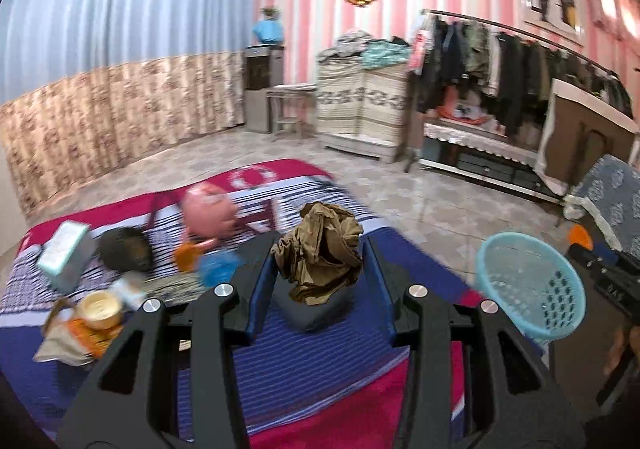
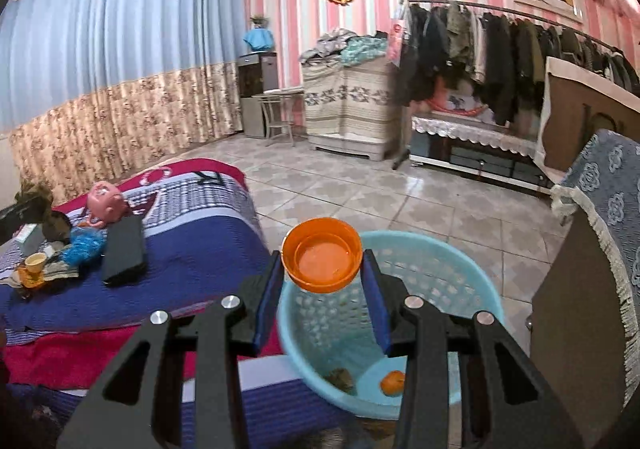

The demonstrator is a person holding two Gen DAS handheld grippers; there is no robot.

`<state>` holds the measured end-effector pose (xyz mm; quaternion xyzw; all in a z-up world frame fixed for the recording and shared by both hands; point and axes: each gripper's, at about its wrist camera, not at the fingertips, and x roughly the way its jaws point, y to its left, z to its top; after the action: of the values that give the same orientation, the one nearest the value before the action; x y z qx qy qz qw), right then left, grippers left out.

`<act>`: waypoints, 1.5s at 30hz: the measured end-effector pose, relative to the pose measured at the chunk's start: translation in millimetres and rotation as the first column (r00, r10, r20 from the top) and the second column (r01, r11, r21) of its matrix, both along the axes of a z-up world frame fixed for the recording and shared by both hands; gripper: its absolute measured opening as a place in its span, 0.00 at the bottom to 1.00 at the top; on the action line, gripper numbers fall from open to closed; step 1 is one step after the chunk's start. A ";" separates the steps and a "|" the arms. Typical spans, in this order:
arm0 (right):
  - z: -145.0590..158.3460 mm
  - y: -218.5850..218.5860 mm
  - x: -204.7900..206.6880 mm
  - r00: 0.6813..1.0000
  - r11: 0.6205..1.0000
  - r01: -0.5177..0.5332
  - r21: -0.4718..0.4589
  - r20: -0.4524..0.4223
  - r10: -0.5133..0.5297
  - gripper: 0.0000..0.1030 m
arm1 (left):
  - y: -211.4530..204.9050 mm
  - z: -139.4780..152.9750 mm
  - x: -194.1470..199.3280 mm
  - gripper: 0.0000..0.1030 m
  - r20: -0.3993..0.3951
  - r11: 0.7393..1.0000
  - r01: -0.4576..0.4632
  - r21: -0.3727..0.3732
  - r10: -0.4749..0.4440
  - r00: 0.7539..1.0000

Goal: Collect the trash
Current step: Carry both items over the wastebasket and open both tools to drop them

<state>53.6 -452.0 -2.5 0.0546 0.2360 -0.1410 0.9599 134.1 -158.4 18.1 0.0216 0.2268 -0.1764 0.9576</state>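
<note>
Overhead, our left gripper (image 1: 322, 261) has its fingers clamped on crumpled brown paper (image 1: 320, 249) above the bed (image 1: 340, 369). Our right gripper (image 2: 323, 269) pinches an orange bowl (image 2: 322, 259) over the blue basket (image 2: 460, 273); scraps lie inside.

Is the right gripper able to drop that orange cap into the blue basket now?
Probably yes. The right hand-held gripper holds the orange cap above the blue basket, whose open top has nothing across it.

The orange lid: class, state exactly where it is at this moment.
In the right wrist view the orange lid is clamped between the right tongs, above the light blue basket standing on the tiled floor beside the bed.
</note>
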 end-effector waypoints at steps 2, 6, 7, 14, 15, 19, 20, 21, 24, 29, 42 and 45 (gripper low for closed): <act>-2.2 -9.5 -2.8 1.000 1.000 0.020 -0.001 0.001 -0.020 0.39 | -24.4 -0.7 0.9 0.41 0.004 0.999 0.039 0.000 -0.039 0.999; -10.8 -28.2 -7.3 0.998 0.998 0.060 0.023 0.003 -0.060 0.39 | -66.9 -6.3 2.9 0.41 -0.001 0.995 0.100 0.010 -0.100 0.995; -12.3 -33.6 -9.1 0.998 0.997 0.068 0.024 0.003 -0.068 0.39 | -79.6 -8.6 3.8 0.41 -0.003 0.993 0.115 0.014 -0.115 0.993; -22.5 -67.8 -13.5 0.992 0.990 0.125 0.065 0.005 -0.126 0.39 | -133.6 -18.0 10.4 0.41 -0.017 0.980 0.196 0.020 -0.196 0.980; -24.1 -72.9 -14.1 0.991 0.989 0.133 0.070 0.003 -0.134 0.39 | -142.4 -19.5 10.9 0.41 -0.021 0.977 0.211 0.020 -0.211 0.977; -29.0 -92.8 -15.1 0.985 0.981 0.172 0.088 -0.001 -0.173 0.39 | -177.7 -19.3 16.0 0.41 -0.022 0.967 0.252 0.027 -0.251 0.968; -30.2 -95.8 -14.0 0.984 0.979 0.179 0.093 -0.002 -0.180 0.39 | -183.6 -19.9 16.2 0.41 -0.024 0.966 0.259 0.027 -0.258 0.966; -31.3 -100.4 -14.1 0.982 0.977 0.188 0.098 -0.002 -0.189 0.39 | -191.6 -20.1 16.6 0.41 -0.028 0.962 0.273 0.021 -0.272 0.962; -34.6 -113.6 -13.1 0.976 0.971 0.217 0.099 -0.005 -0.218 0.39 | -212.5 -21.6 19.6 0.41 -0.038 0.952 0.306 0.015 -0.306 0.951; -38.4 -134.0 -11.0 0.967 0.961 0.255 0.106 -0.010 -0.255 0.39 | -252.5 -29.2 21.5 0.41 -0.046 0.933 0.360 0.031 -0.358 0.933; -48.9 -140.1 -13.7 0.959 0.949 0.282 0.139 -0.034 -0.280 0.38 | -282.7 -76.9 35.8 0.41 -0.136 0.910 0.402 0.100 -0.388 0.912; -51.1 -138.1 -10.4 0.960 0.950 0.279 0.142 -0.045 -0.275 0.38 | -284.9 -83.9 38.7 0.42 -0.141 0.907 0.400 0.136 -0.382 0.914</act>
<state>43.1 -590.1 -53.7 0.1557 0.2477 -0.2571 0.9210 172.8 -443.3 -65.8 0.1343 0.2842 -0.3466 0.8838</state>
